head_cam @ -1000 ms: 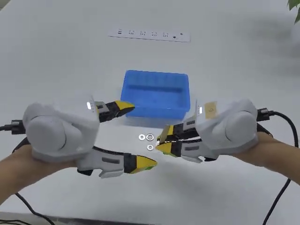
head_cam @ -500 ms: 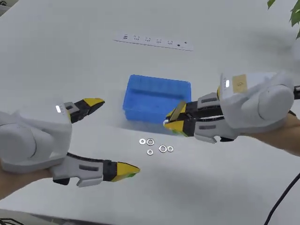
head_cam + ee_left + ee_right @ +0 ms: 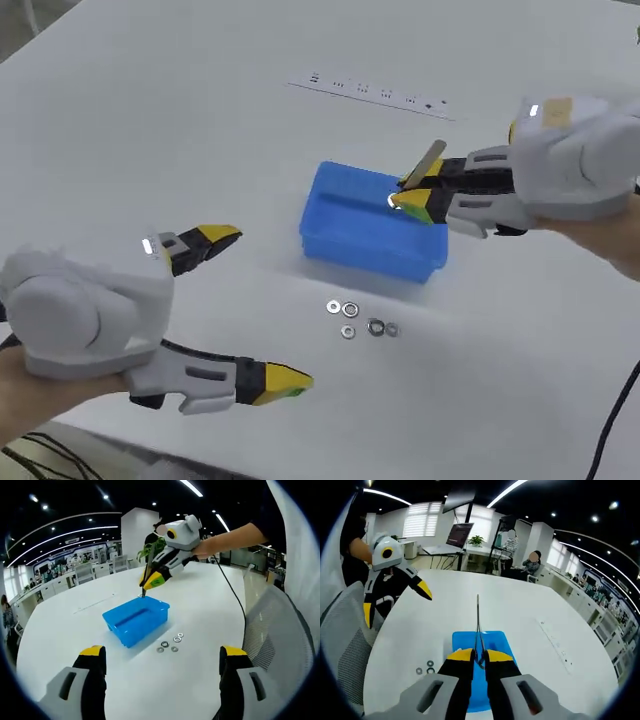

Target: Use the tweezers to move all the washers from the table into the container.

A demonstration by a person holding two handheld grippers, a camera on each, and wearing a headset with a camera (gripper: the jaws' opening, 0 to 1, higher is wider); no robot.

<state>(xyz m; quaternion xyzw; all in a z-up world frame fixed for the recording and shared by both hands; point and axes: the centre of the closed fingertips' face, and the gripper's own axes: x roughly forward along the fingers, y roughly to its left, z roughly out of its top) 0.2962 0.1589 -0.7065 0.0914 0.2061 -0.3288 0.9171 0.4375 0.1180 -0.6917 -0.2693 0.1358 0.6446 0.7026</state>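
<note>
left gripper (image 3: 260, 308): my left tool, low at the near left of the table (image 3: 150, 130). Jaws spread wide, nothing between them. Hangs above the surface. Both yellow tips aim right, toward the middle.
left gripper view: looks across the table at the blue bin, with the loose rings sitting between my two jaw tips.
washers (image 3: 351, 311): five small metal rings in a loose cluster on the bare table. Just in front of the bin's near wall, not touching it. They sit right of my left jaws and well below my right tool.
container (image 3: 370, 235): blue rectangular bin at mid table, open top. Can't tell whether anything lies inside.
power strip (image 3: 372, 93): long white strip lying flat on the far side, well behind the bin.
tweezers (image 3: 477, 620): thin metal pair clamped in my right jaws, sticking out forward past the yellow tips. Tip hangs over the bin's far right corner, above the rim. Too small to tell if a ring is pinched at the tip.
right gripper (image 3: 412, 198): my right tool, raised at the far right above the bin. Jaws pressed together on the tweezers.
cable (image 3: 610, 420): black lead hanging down at the right edge.
</note>
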